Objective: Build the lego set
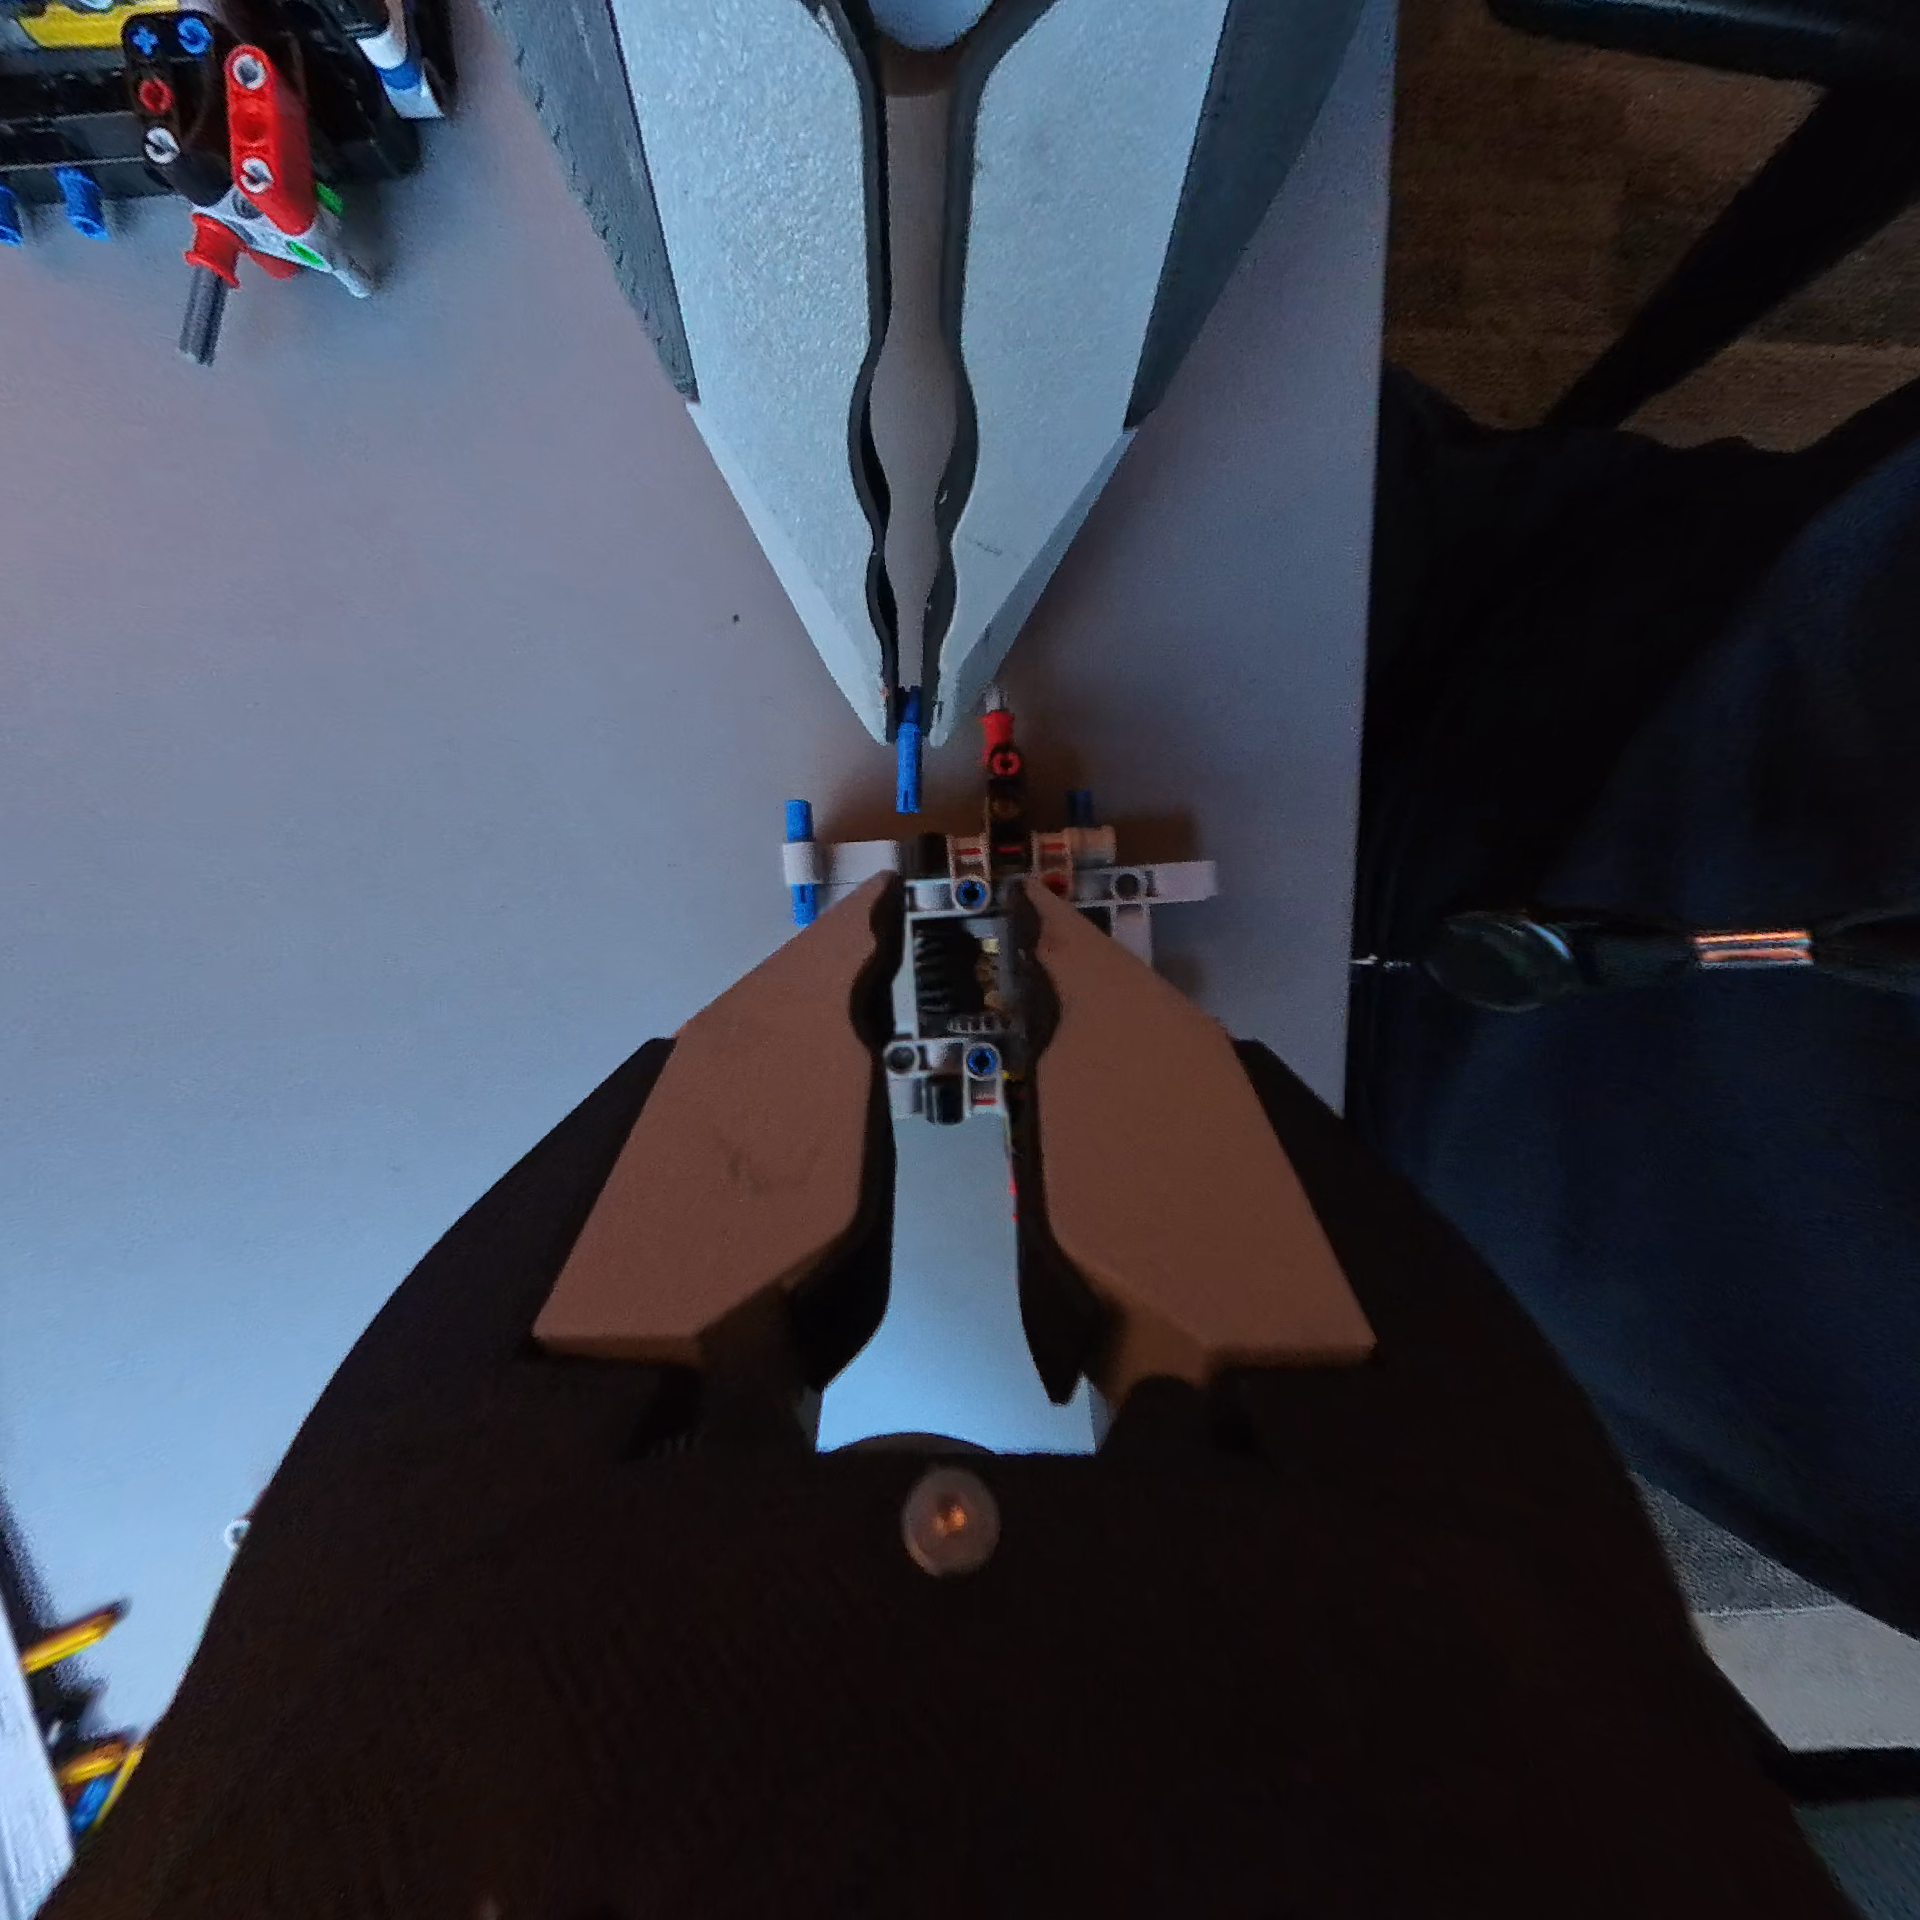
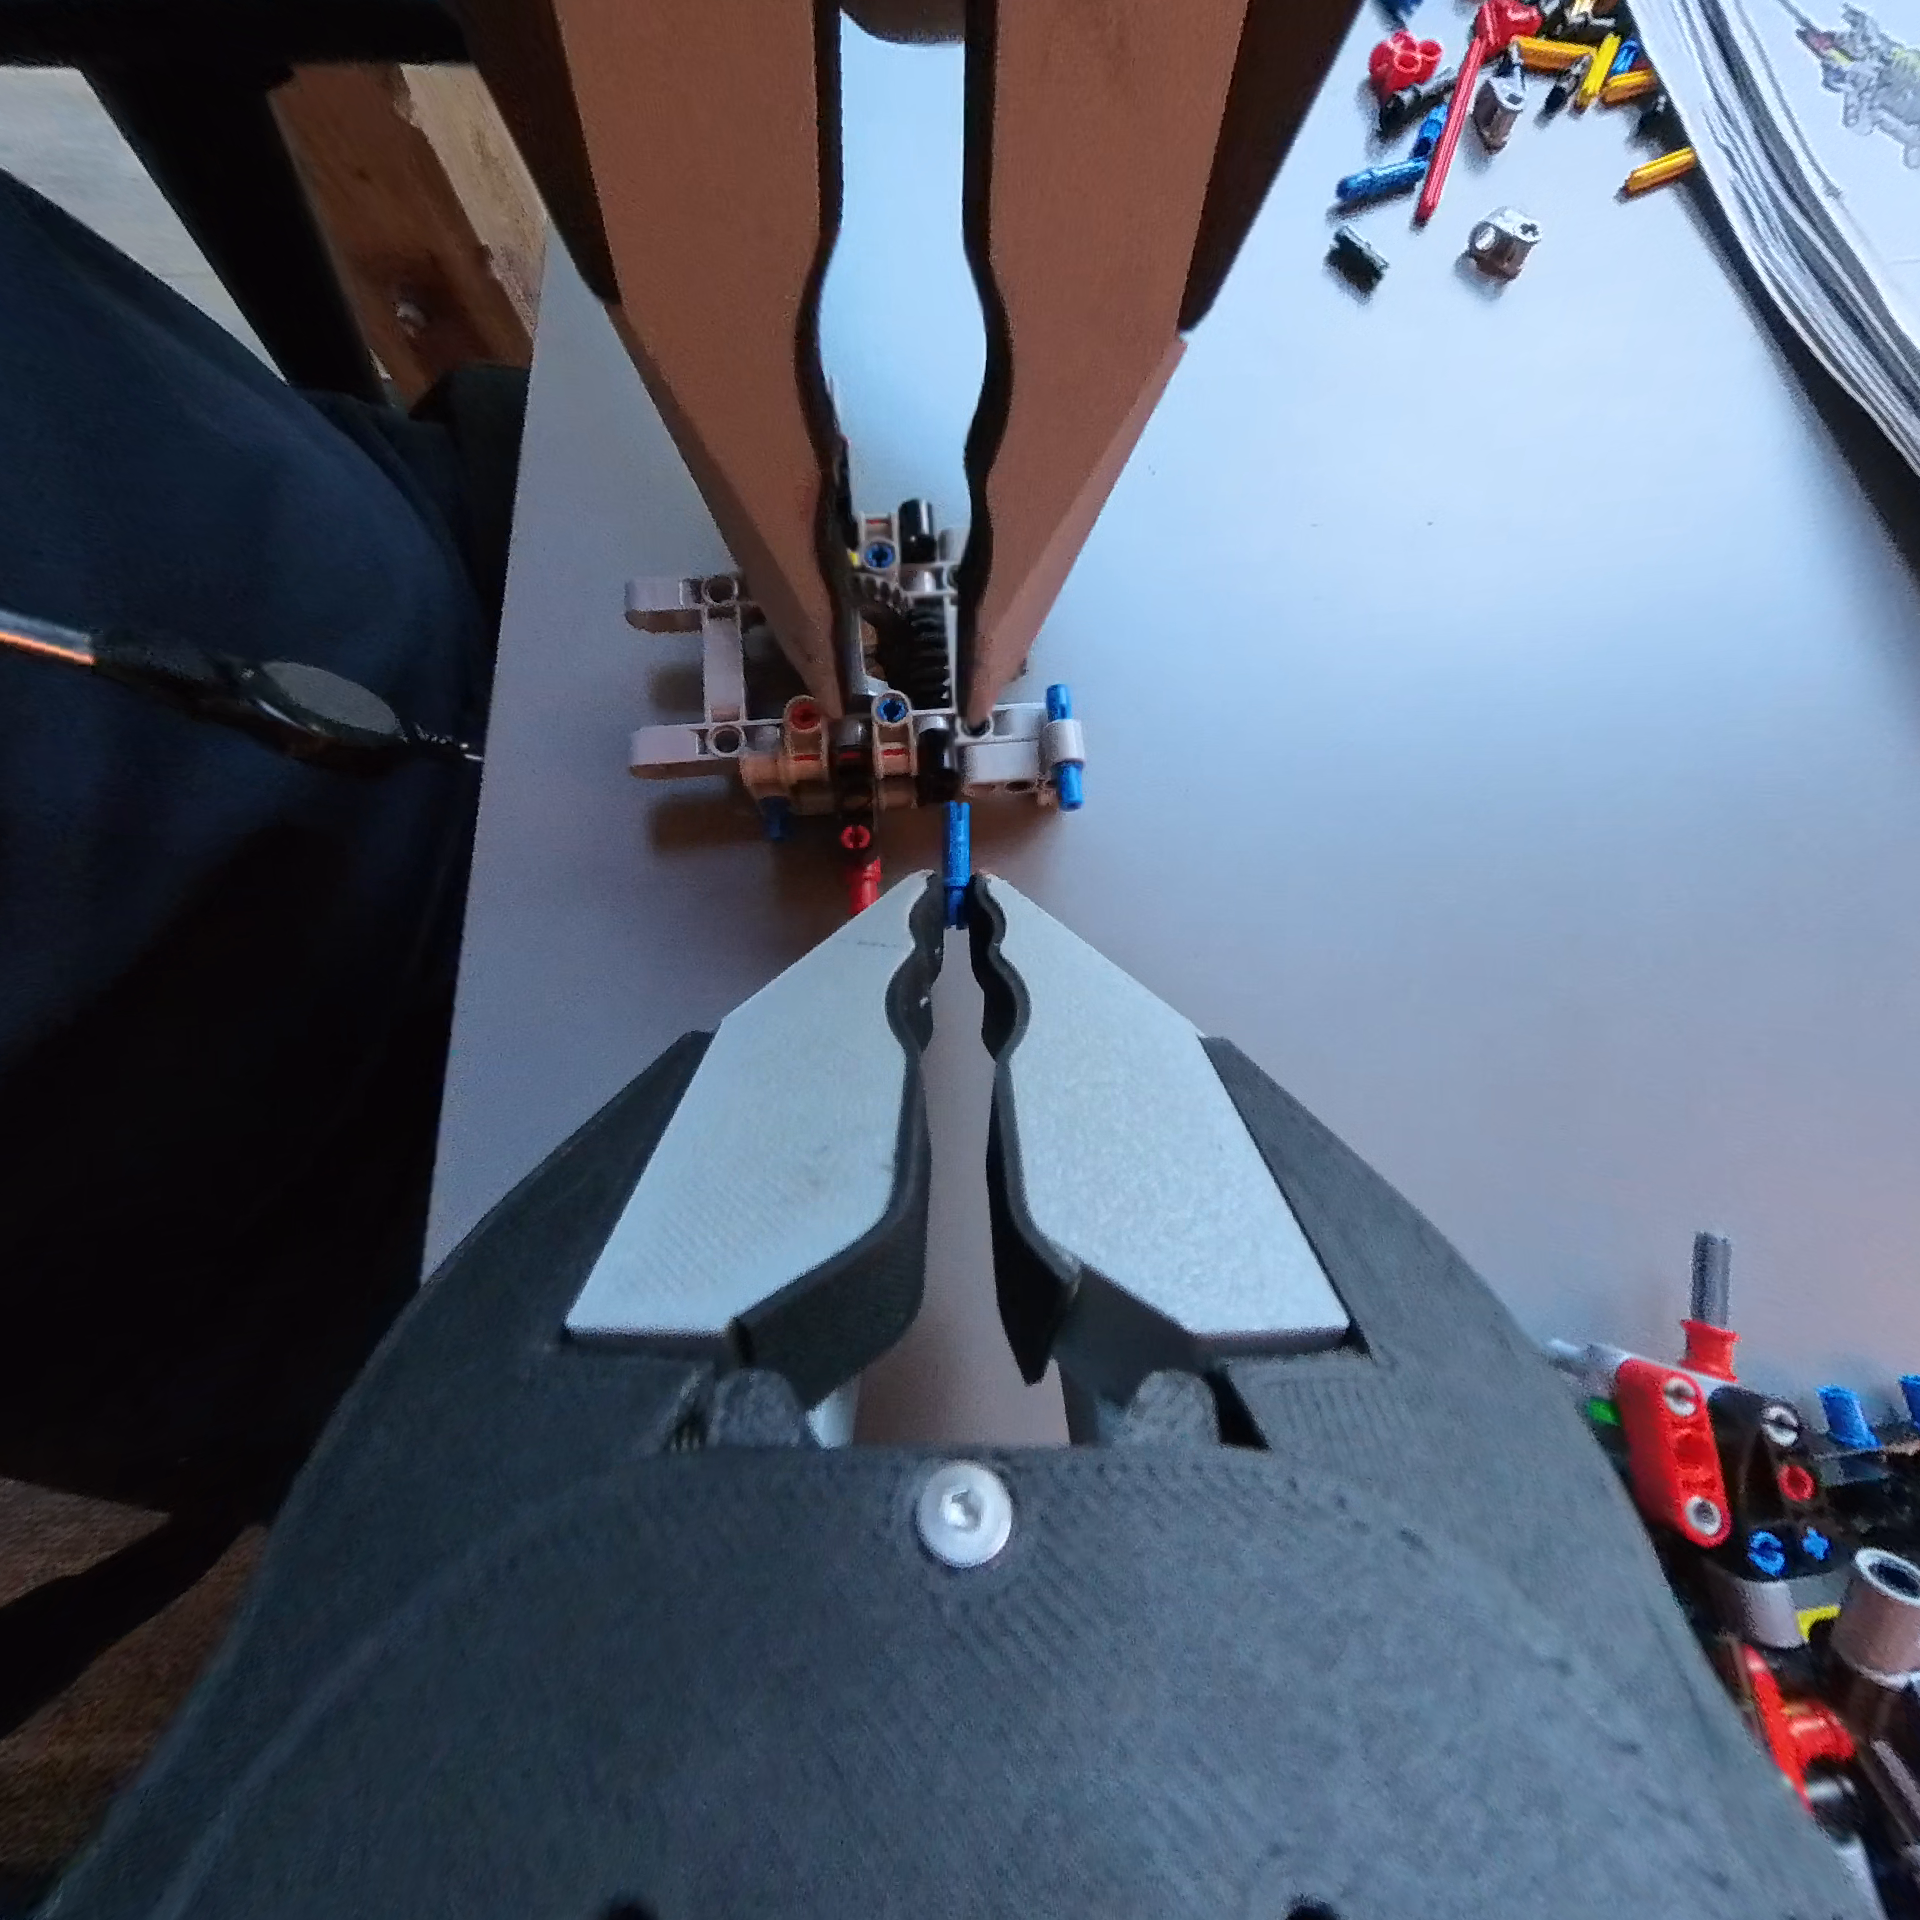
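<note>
Left gripper [image 1: 961, 894] fingers clamp the grey gear assembly [image 1: 951, 977]; right gripper [image 2: 951, 891] fingers pinch a blue pin [image 2: 954, 847] just beside it.

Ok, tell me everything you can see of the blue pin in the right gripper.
The blue pin is a short, slim plastic connector peg with a slit tip. The right gripper pinches its rear end between its grey fingers' dark pads, so most of its length sticks out forward. It is roughly level above the white table, in line with the gripper and aimed at the near edge of the grey assembly. Its tip is close to a black part there; contact cannot be told.
</note>
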